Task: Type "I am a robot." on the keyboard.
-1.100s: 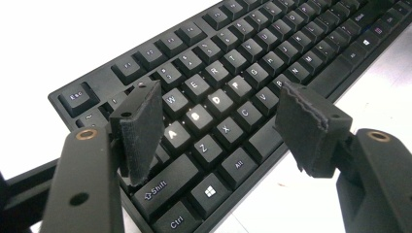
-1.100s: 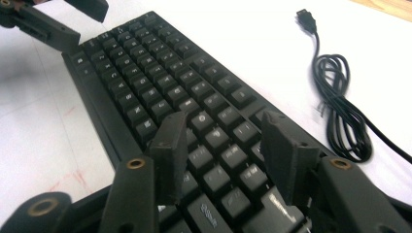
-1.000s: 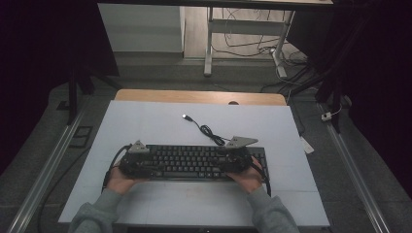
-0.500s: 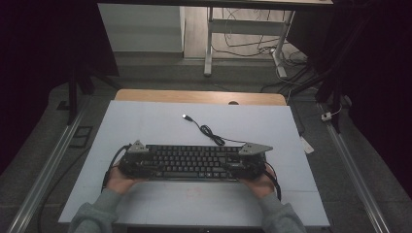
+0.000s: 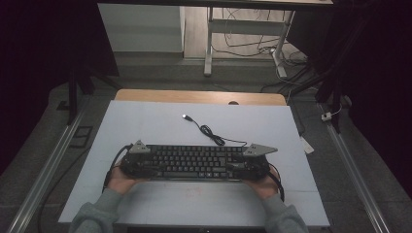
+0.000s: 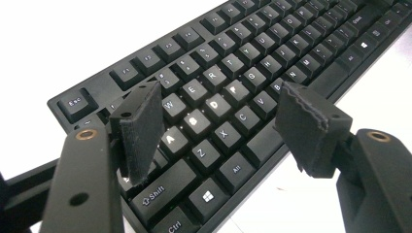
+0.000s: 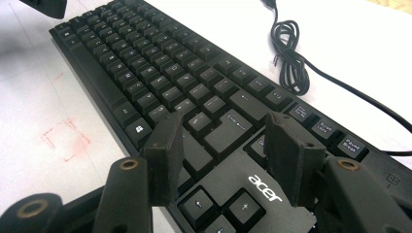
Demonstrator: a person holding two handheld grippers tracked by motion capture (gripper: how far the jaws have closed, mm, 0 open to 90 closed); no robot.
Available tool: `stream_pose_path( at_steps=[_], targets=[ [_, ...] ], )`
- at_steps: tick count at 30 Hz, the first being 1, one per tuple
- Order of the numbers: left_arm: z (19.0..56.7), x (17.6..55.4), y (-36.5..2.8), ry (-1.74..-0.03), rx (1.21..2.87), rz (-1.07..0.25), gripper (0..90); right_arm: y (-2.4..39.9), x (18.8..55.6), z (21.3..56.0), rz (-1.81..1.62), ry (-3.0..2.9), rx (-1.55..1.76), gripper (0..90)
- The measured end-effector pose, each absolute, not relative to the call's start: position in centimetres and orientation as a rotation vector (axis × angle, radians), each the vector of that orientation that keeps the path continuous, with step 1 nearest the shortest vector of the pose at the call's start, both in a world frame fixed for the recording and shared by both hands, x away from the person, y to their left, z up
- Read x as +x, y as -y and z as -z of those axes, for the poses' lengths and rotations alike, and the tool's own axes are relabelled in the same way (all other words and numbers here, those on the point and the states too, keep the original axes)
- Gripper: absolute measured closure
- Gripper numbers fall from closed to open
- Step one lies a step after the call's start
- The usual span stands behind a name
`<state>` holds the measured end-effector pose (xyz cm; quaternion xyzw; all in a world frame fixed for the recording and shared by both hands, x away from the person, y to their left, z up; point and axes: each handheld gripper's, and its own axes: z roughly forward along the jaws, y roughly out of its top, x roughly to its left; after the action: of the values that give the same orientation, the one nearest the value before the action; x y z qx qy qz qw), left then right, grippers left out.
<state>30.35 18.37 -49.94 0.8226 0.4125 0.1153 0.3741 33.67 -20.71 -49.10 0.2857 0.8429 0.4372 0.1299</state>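
A black Acer keyboard [image 5: 194,162] lies lengthwise across the near half of the white table top [image 5: 145,121]. Its cable [image 5: 214,136] runs in a loose coil to a USB plug [image 5: 184,116] behind it. My left gripper [image 5: 138,162] is at the keyboard's left end. In the left gripper view it [image 6: 218,99] stands open just over the letter keys [image 6: 233,63], with nothing pinched. My right gripper [image 5: 252,164] is at the right end. It [image 7: 223,128] is open above the Enter and arrow keys of the keyboard [image 7: 145,63], with the coiled cable [image 7: 291,63] beyond.
A faint red square mark [image 7: 65,141] is drawn on the table in front of the keyboard. A wooden strip [image 5: 194,96] borders the table's far edge. Metal rails [image 5: 48,165] run along both sides, and desk legs [image 5: 209,43] and floor cables stand farther back.
My right gripper has slid a little to the right, toward the keyboard's right end. The left gripper and the keyboard have stayed where they were.
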Motion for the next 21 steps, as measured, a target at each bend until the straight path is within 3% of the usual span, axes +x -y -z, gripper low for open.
stream_pose_path(
  at_steps=[13, 21],
  targets=[
    [49.6, 30.4, -16.6, -1.008, 2.110, -0.302, 36.4, 20.4, 33.6, 49.1, -1.263, -2.454, 0.818, 49.5],
    [49.6, 30.5, -15.1, -0.962, 2.127, -0.279, 45.9, 20.4, 33.7, 49.1, -1.259, -2.457, 0.818, 49.5]
  ],
)
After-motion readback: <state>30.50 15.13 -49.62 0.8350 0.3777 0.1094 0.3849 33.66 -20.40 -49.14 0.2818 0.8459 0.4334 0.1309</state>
